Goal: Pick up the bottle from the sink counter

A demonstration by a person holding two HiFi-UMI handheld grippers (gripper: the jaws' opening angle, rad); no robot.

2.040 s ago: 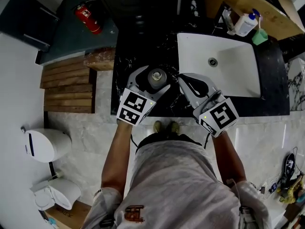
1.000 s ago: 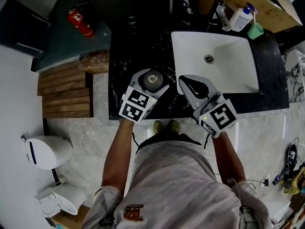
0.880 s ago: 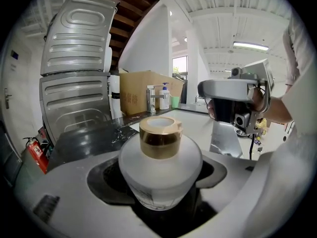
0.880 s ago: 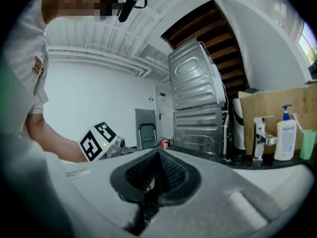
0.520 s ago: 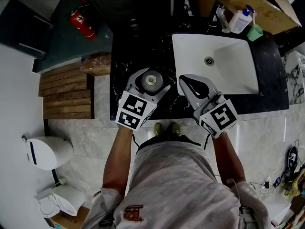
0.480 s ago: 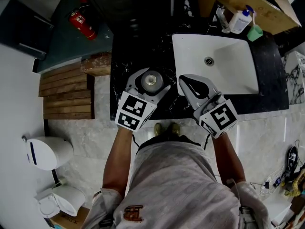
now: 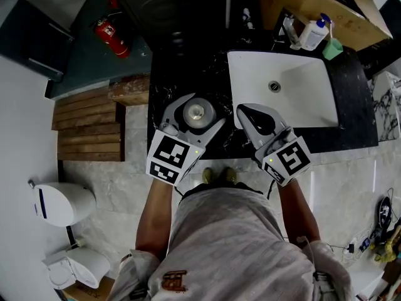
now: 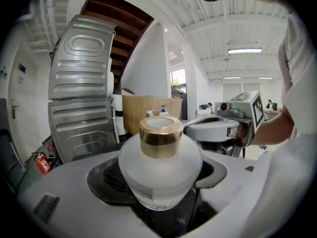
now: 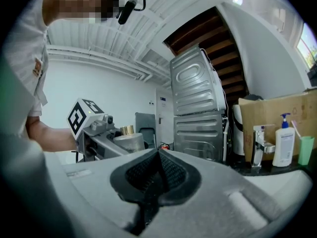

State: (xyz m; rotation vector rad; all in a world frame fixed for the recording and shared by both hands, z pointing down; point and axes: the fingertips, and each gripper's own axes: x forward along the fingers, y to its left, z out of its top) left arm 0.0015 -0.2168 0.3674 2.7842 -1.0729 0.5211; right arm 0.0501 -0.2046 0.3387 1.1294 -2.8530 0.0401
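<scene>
Bottle (image 8: 159, 175) base, apparently behind left tool (image 7: 198, 112)

A black marbled surface (image 7: 188, 68) carries a white sink (image 7: 301, 105), with a cardboard box (image 7: 313, 2) at its far edge. The floor (image 7: 106, 180) is pale stone tile. A wooden slat mat (image 7: 88, 124) lies left of the surface, with a red fire extinguisher (image 7: 113, 35) beyond it. A ribbed metal cabinet (image 8: 81, 108) stands under a white ceiling (image 8: 223, 14) with lit strip lights (image 8: 245, 50).
</scene>
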